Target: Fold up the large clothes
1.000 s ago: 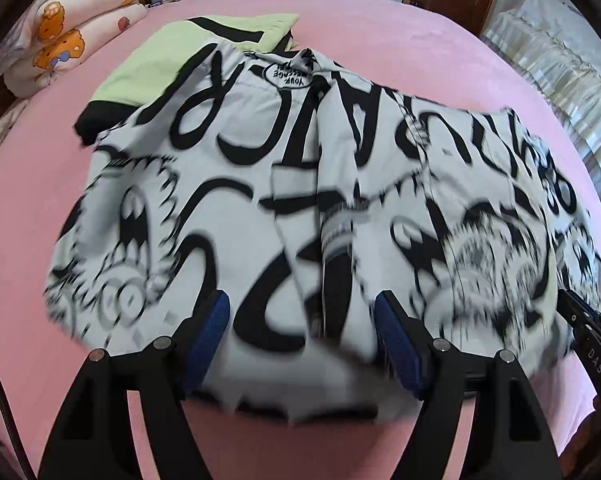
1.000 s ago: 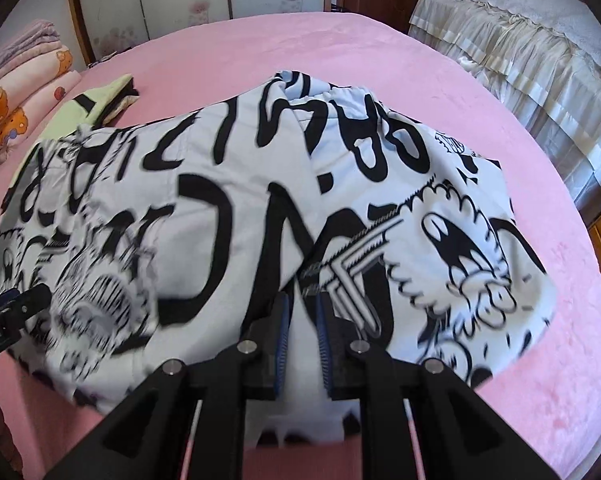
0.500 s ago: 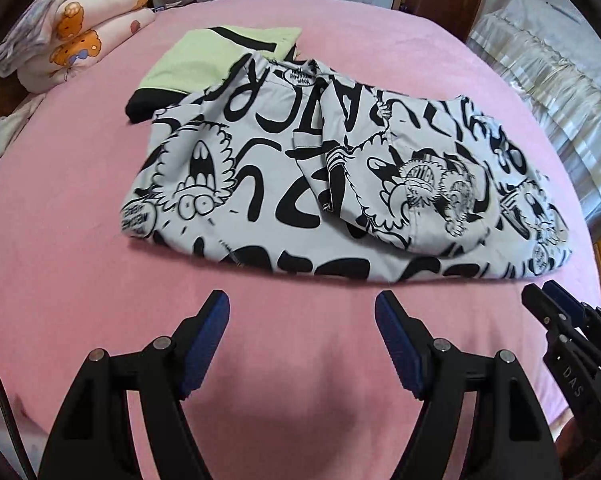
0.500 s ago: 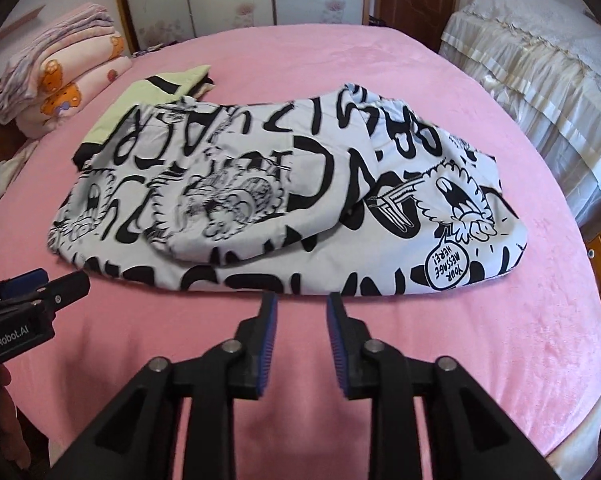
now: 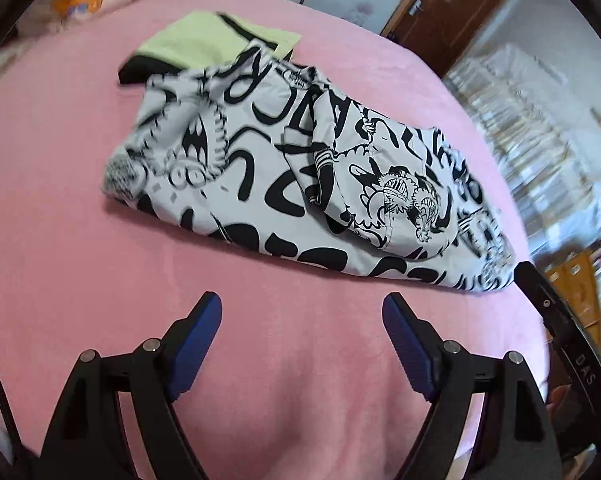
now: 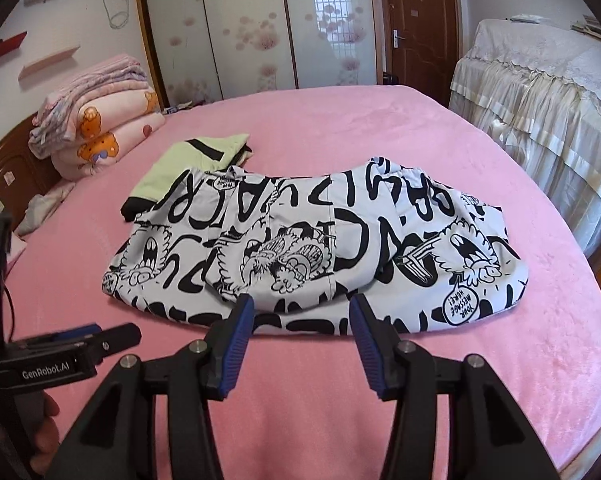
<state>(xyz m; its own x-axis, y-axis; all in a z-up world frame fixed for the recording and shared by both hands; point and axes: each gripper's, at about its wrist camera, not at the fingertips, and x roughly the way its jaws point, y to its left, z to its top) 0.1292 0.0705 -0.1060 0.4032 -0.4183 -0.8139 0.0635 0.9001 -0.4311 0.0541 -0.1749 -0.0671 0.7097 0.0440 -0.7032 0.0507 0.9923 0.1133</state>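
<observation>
both sets of jaws stand spread with nothing between them. the left gripper [image 5: 302, 344] hovers over bare pink bed [image 5: 60, 200], its blue pads well apart, and the right gripper [image 6: 300, 336] is parted a little less, its tips just at the near hem of the printed garment [image 6: 312, 240] without touching it as far as i can tell. i take this to be a pause between folds: both tools are drawn back to the near side, probably so the person can judge the shape before choosing the next edge.

the garment lies across the middle of the bed as a wide, low band, apparently already doubled over once, with a flap lying on top near its centre. it is white cloth covered in fat black lettering and cartoon faces. a speech bubble near its right end reads "your message here!", and the same bubble appears smaller at the left end and near the top edge. the big letters are broken up by folds, so i can't make out a whole word.

behind it, touching its far left corner, sits a folded pale green garment [image 6: 188, 156] with black trim, likely one finished already. further back a stack of pink quilts [image 6: 96, 128] rests by the headboard. the left tool's body carries "genrobot.ai"; the right one shows "das".
</observation>
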